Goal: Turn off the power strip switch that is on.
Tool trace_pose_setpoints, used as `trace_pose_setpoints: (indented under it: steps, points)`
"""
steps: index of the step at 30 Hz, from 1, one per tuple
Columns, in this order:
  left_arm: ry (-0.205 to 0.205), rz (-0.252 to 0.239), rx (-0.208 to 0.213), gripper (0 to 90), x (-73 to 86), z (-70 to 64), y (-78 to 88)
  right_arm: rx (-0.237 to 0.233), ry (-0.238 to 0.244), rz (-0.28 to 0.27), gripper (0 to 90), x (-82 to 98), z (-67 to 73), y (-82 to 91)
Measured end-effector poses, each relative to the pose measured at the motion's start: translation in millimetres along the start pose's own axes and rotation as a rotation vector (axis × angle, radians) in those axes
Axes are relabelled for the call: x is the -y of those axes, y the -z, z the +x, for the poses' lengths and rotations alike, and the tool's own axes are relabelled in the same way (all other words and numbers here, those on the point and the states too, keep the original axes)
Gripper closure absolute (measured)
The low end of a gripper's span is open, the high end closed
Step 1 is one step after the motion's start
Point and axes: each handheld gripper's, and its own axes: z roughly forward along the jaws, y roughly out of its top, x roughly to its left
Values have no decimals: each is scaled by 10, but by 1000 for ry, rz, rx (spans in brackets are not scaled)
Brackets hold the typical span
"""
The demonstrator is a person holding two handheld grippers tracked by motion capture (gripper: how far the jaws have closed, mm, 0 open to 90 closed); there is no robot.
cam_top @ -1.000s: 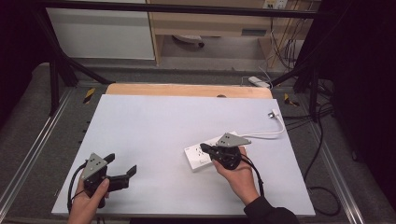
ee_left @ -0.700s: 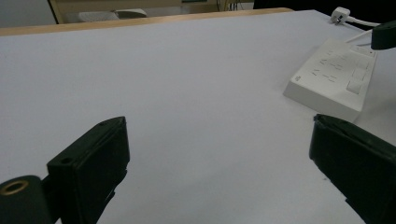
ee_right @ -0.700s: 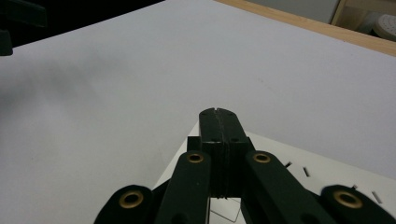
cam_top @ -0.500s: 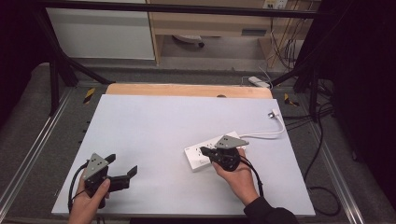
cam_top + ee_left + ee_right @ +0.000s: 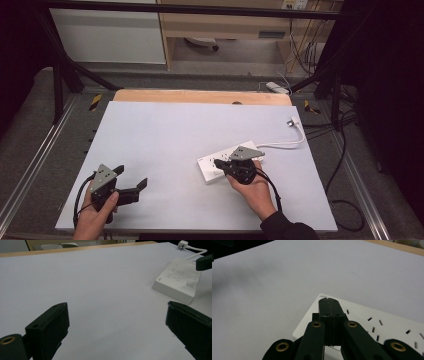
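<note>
left hand-held gripper (image 5: 131, 186), lower left of high view, jaws spread wide, low over bare table (image 5: 165, 135) | right hand-held gripper (image 5: 220, 164), lower centre-right, jaws pressed together, tips over near-left end of white power strip (image 5: 212, 167) | cord runs to plug (image 5: 292, 121) at right | wooden edge at far side, dark room behind

The left gripper (image 5: 117, 325) sits low over the white bench (image 5: 95, 282), its two black jaws spread wide apart with bare surface between them. A white power strip (image 5: 178, 280) lies flat on the bench at upper right, sockets facing up. Its white cable (image 5: 197, 252) runs back to a plug (image 5: 183, 243) near the far edge. A dark gripper tip (image 5: 205, 262) hangs over the strip's right end.
</note>
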Motion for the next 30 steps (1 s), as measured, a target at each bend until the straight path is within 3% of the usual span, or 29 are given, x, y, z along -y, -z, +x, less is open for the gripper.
trace_pose_setpoints:
  steps: [14,30]
  points:
    - [-7,10,1,53,5,-4,-8,-11,0,73,900,98,40,-80]
    - [-8,15,1,53,11,-8,-12,-15,-8,89,900,124,35,-111]
